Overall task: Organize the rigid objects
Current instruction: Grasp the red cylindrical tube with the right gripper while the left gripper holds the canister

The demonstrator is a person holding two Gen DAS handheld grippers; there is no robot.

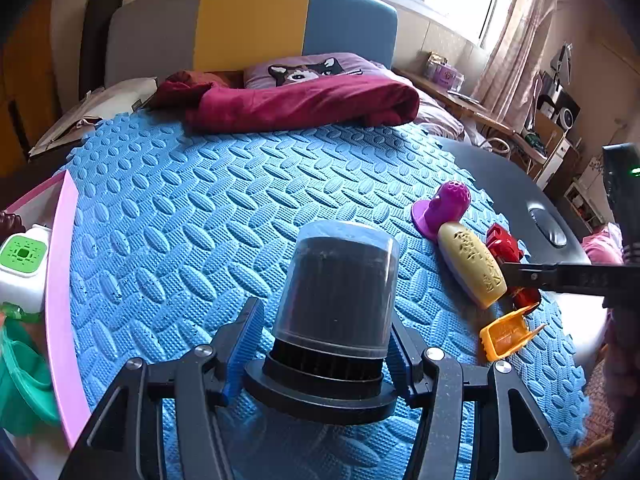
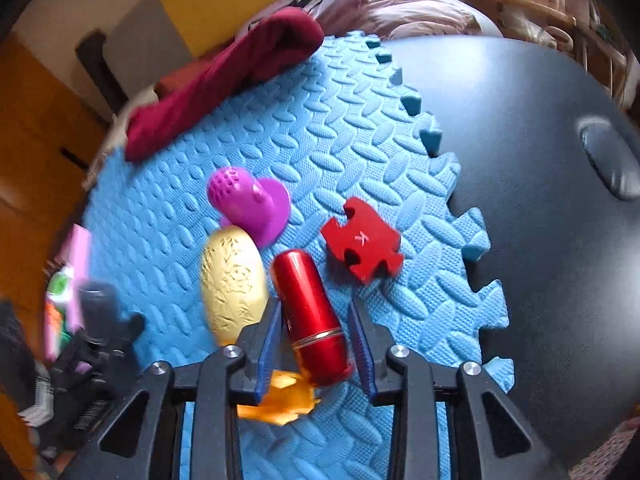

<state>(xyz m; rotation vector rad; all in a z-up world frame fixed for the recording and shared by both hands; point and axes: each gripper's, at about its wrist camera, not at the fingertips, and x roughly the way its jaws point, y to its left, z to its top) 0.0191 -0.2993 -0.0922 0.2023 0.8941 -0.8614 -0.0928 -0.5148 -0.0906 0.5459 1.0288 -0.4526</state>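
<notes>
1. A blue foam mat [image 1: 192,208] with a raised oval pattern covers the surface; its toothed right edge meets a dark round worktop [image 2: 532,184]; at the far side lie a crimson blanket [image 1: 304,108], a pillow and a padded headboard, with a bright window beyond.
2. The left gripper [image 1: 320,344] has its fingers closed on a black ribbed filter [image 1: 336,292] under a clear cap, near the mat's front.
3. The right gripper [image 2: 316,344] has its fingers clamped on a red metallic cylinder [image 2: 308,316]; a cream embossed oval [image 2: 232,284] lies just left of it, a purple funnel-like toy [image 2: 248,204] beyond, a red puzzle piece [image 2: 360,242] to the right, an orange piece [image 2: 280,400] under the fingers.
4. A pink-rimmed bin [image 1: 64,280] stands at the mat's left edge; the mat's middle is open.
</notes>
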